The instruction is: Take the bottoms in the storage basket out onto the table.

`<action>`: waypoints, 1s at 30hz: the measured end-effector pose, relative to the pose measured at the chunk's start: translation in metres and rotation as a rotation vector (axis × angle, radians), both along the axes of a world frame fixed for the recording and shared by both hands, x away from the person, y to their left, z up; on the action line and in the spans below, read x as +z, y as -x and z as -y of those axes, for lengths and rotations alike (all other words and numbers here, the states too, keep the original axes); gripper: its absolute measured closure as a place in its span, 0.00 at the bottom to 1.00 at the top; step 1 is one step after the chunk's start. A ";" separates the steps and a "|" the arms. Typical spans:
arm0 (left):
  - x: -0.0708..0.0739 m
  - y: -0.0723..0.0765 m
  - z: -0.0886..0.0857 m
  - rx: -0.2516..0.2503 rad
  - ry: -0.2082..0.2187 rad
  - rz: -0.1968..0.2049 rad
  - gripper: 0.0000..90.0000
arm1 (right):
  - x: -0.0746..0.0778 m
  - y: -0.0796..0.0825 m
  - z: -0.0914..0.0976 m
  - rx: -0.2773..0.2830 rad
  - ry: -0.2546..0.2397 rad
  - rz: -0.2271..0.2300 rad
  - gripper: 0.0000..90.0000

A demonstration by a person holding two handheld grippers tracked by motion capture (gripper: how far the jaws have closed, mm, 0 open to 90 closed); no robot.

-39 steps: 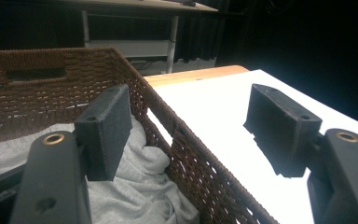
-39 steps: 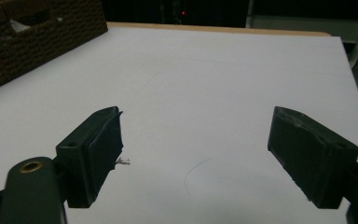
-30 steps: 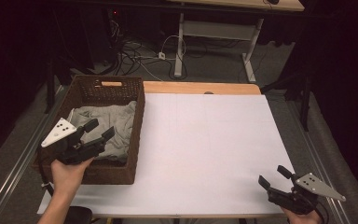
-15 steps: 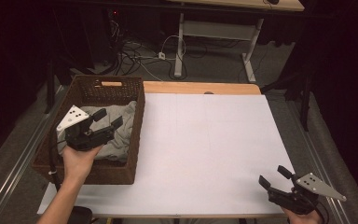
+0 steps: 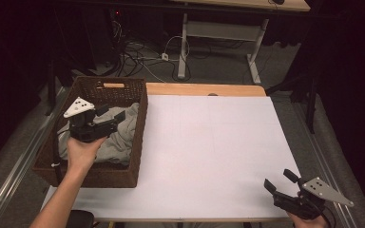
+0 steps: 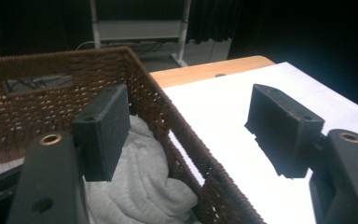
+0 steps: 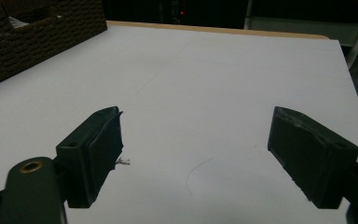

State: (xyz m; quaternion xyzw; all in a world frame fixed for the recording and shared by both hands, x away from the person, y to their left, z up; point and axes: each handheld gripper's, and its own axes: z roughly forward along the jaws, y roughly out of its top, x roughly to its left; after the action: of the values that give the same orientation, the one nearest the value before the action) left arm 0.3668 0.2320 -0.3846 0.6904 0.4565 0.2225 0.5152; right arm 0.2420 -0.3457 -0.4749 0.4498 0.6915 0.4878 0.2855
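- Left gripper [image 5: 110,114] hovers above the wicker basket [image 5: 138,142], jaws apart, empty
- Grey cloth [image 5: 119,137] not yet lifted out
- Right gripper [image 5: 279,184], far from the basket, gapes empty

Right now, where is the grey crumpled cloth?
In the high view, the grey crumpled cloth lies inside the brown woven basket at the table's left side, directly under the open left tool.
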 end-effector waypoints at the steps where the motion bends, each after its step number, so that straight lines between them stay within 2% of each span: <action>1: 0.000 -0.001 0.000 0.003 0.000 -0.001 0.32 | 0.000 0.001 0.000 -0.003 -0.001 0.000 0.20; 4: 0.000 -0.005 -0.001 0.010 -0.013 -0.009 0.32 | 0.000 0.000 0.000 0.002 0.002 0.002 0.20; 7: -0.005 -0.016 -0.002 0.026 -0.036 -0.041 0.32 | 0.000 -0.001 0.000 0.007 0.000 0.000 0.21; 8: -0.005 -0.016 -0.002 0.026 -0.036 -0.041 0.32 | 0.000 -0.001 0.000 0.007 0.000 0.000 0.21; 11: -0.010 -0.027 -0.003 0.025 -0.043 -0.079 0.30 | -0.001 -0.001 0.000 0.014 0.001 -0.005 0.20; 13: -0.011 -0.033 -0.003 0.044 -0.055 -0.104 0.27 | 0.000 0.000 -0.001 0.015 0.007 0.001 0.20; 15: -0.011 -0.034 -0.004 0.044 -0.056 -0.112 0.27 | 0.000 0.001 -0.001 0.006 0.007 0.003 0.20; 16: -0.011 -0.035 -0.004 0.044 -0.061 -0.124 0.27 | 0.001 0.002 0.000 0.004 0.007 0.006 0.21; 17: -0.012 -0.036 -0.005 0.040 -0.067 -0.170 0.27 | 0.001 0.002 0.000 0.002 0.007 0.008 0.20; 18: -0.012 -0.036 -0.005 0.040 -0.067 -0.170 0.27 | 0.001 0.003 0.000 -0.001 0.007 0.007 0.21; 19: -0.012 -0.036 -0.007 0.042 -0.077 -0.191 0.27 | 0.001 0.003 0.000 -0.006 0.007 0.009 0.21; 22: -0.012 -0.036 -0.008 0.050 -0.094 -0.200 0.27 | 0.001 0.003 0.000 -0.014 0.006 0.012 0.21; 26: -0.016 -0.042 -0.013 0.069 -0.142 -0.259 0.26 | 0.001 0.003 0.001 -0.009 0.001 0.011 0.21; 27: -0.017 -0.046 -0.016 0.076 -0.149 -0.285 0.25 | 0.001 0.003 0.001 -0.002 0.003 0.016 0.21; 28: -0.017 -0.046 -0.016 0.076 -0.149 -0.285 0.24 | 0.001 0.003 0.001 -0.002 0.003 0.016 0.21; 29: -0.018 -0.051 -0.018 0.074 -0.153 -0.318 0.22 | 0.002 0.003 0.001 0.003 -0.006 0.020 0.21; 30: -0.018 -0.051 -0.018 0.074 -0.153 -0.318 0.21 | 0.002 0.003 0.001 0.003 -0.006 0.020 0.21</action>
State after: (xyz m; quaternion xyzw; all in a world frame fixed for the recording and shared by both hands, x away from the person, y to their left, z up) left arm 0.4176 0.2497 -0.4028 0.7368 0.5390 0.1633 0.3741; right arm 0.2386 -0.3464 -0.4733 0.4447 0.6877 0.4950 0.2903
